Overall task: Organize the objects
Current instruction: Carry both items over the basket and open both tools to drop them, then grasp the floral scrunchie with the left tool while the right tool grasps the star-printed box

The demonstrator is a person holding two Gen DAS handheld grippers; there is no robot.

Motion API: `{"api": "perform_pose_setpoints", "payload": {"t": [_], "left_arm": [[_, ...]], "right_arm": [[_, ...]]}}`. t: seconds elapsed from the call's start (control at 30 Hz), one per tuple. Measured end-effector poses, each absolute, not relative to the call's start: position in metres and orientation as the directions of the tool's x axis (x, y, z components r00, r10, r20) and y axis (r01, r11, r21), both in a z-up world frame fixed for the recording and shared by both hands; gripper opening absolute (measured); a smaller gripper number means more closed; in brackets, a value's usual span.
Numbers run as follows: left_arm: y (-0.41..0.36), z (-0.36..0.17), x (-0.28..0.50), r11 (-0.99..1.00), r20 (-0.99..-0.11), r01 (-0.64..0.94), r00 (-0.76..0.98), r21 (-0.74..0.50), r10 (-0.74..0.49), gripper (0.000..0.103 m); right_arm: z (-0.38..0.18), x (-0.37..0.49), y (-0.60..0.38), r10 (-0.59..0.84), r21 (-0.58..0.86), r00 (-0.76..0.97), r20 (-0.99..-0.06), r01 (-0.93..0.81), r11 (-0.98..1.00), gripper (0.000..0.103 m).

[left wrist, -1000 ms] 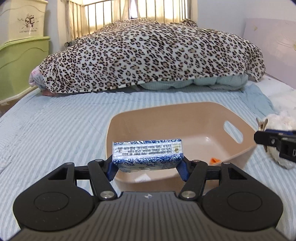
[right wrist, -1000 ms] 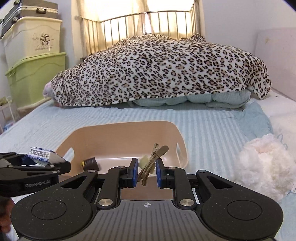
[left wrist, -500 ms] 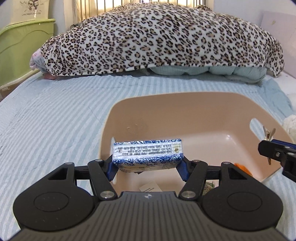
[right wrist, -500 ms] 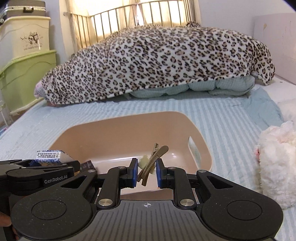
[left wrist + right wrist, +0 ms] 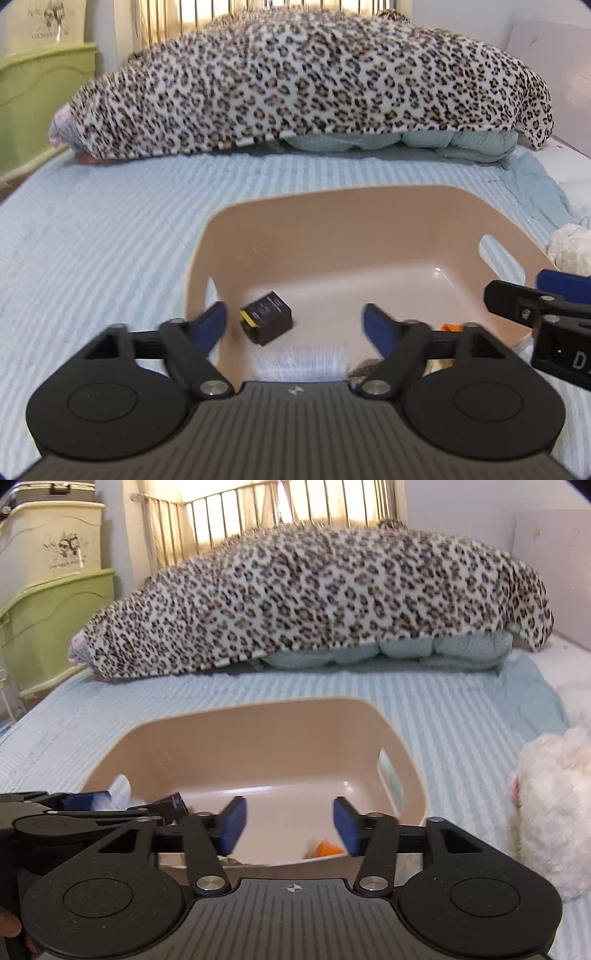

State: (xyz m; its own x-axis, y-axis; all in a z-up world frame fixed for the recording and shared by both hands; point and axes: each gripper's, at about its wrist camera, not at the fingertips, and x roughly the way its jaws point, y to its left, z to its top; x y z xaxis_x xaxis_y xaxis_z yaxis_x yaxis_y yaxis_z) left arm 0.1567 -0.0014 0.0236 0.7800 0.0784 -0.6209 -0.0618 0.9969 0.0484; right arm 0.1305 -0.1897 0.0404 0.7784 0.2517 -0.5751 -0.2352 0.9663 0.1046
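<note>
A tan plastic basket with handle cut-outs stands on the striped bed; it also shows in the right wrist view. My left gripper is open and empty over the basket's near side. Below it lie a small black box with a yellow edge and a blurred white-and-blue packet. My right gripper is open and empty over the basket's near rim. An orange item lies on the basket floor. The hair clip is not visible.
A leopard-print blanket is heaped over pale bedding at the back. A white plush toy lies right of the basket. Green and cream storage boxes stand at the left beside the bed. The striped sheet surrounds the basket.
Both grippers opened over the basket. The blue-and-white packet left the left gripper and dropped into the basket. The hair clip left the right gripper.
</note>
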Motion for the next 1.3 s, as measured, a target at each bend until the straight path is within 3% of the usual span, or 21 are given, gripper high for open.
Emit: {"api": "perform_pose_setpoints", "payload": {"t": [0.03, 0.33, 0.6, 0.83, 1.3], "left_arm": [[-0.002, 0.027, 0.153, 0.997, -0.616, -0.063, 0.784, 0.051, 0.081, 0.093], [-0.004, 0.039, 0.127, 0.998, -0.64, -0.046, 0.766, 0.047, 0.066, 0.093], [-0.005, 0.04, 0.099, 0.998, -0.695, 0.01, 0.718, 0.058, 0.034, 0.093], [-0.011, 0.02, 0.091, 0.997, -0.781, 0.048, 0.624, 0.065, 0.021, 0.093], [-0.039, -0.043, 0.107, 0.996, -0.856, 0.076, 0.516, 0.041, -0.004, 0.093]], "right_arm": [[0.043, 0.128, -0.192, 0.254, 0.102, 0.78, -0.572, -0.239, 0.966, 0.064], [0.061, 0.102, -0.218, 0.274, 0.111, 0.773, -0.572, -0.258, 0.96, 0.072], [0.05, 0.086, -0.235, 0.265, 0.059, 0.708, -0.655, -0.302, 0.951, 0.075], [0.023, 0.081, -0.226, 0.24, 0.01, 0.6, -0.763, -0.36, 0.933, 0.079], [-0.017, 0.092, -0.214, 0.122, -0.068, 0.518, -0.847, -0.333, 0.941, 0.079]]}}
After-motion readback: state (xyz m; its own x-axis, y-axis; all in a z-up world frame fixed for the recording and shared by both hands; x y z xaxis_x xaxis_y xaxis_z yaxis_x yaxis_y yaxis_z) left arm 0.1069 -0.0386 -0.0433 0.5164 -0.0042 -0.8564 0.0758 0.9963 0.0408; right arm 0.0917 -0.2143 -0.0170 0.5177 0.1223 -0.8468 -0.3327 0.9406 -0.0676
